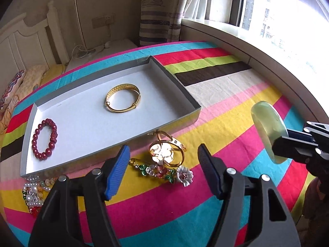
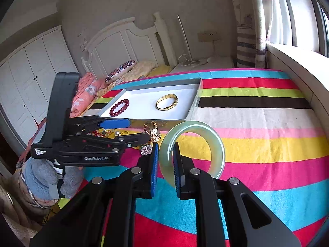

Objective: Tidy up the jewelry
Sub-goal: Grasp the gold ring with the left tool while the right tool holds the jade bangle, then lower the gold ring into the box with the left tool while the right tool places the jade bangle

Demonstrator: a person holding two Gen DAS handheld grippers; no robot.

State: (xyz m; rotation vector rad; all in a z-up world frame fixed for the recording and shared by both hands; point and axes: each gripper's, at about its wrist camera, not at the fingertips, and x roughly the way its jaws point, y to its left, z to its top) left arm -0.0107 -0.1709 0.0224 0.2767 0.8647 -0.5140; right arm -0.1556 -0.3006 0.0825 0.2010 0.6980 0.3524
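A shallow white tray (image 1: pixel 176 90) (image 2: pixel 194 105) lies on the striped bedspread and holds a gold bangle (image 1: pixel 123 98) (image 2: pixel 166 101) and a red bead bracelet (image 1: pixel 44 142) (image 2: pixel 119 107). My right gripper (image 2: pixel 165 160) is shut on a pale green jade bangle (image 2: pixel 218 148) (image 1: pixel 267 131), held upright above the bed. My left gripper (image 1: pixel 164 160) (image 2: pixel 139 129) is open, just above a gold flower bangle (image 1: pixel 166 154) (image 2: pixel 153 132) and a flower brooch pin (image 1: pixel 164 171) in front of the tray.
A heap of pearl and bead jewelry (image 1: pixel 35 191) lies at the tray's near left corner. Pillows (image 2: pixel 123 70) and a white headboard (image 2: pixel 127 45) stand behind the tray. A window sill (image 1: pixel 236 39) runs along the right of the bed.
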